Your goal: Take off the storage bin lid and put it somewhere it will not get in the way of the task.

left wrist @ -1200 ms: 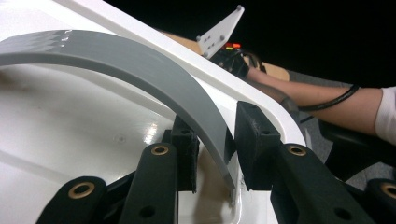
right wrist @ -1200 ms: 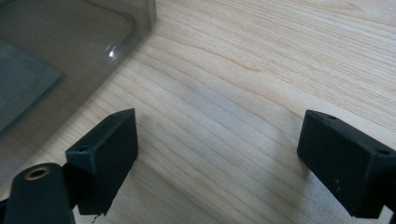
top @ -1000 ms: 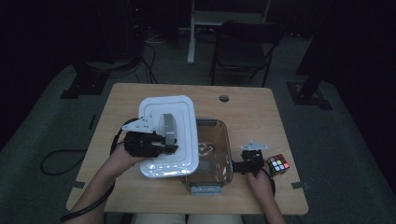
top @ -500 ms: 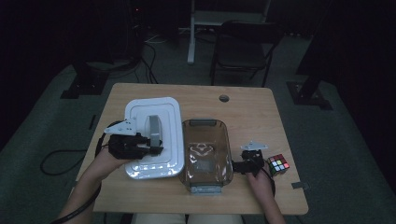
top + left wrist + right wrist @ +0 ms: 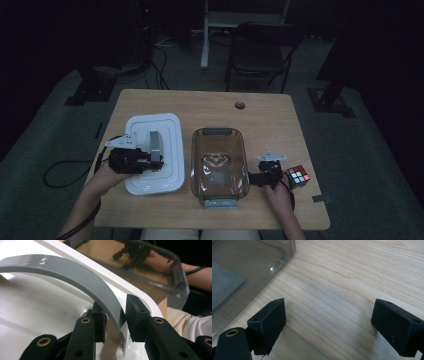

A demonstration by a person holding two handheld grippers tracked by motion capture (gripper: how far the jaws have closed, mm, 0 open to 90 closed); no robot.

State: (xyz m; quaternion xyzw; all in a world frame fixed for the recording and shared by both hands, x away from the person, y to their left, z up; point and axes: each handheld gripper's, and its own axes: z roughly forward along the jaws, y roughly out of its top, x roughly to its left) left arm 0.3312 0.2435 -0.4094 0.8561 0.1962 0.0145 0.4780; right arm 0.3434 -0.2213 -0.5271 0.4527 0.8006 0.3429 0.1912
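Note:
A white lid with a grey arched handle lies on the table's left side, apart from the clear container. My left gripper is shut on the near end of that handle. In the left gripper view both pads pinch the handle above the lid. The container stands uncovered at the table's middle. My right gripper rests on the wood just right of the container, open, with bare table between its jaws.
A colourful puzzle cube sits right of my right hand. The wooden table has a cable hole at the back. A chair stands beyond the table. The container's corner lies close to my right gripper's left jaw.
My left gripper carried the white lid leftward and down, off the clear container and onto the table beside it. The container now stands uncovered. The right gripper kept still.

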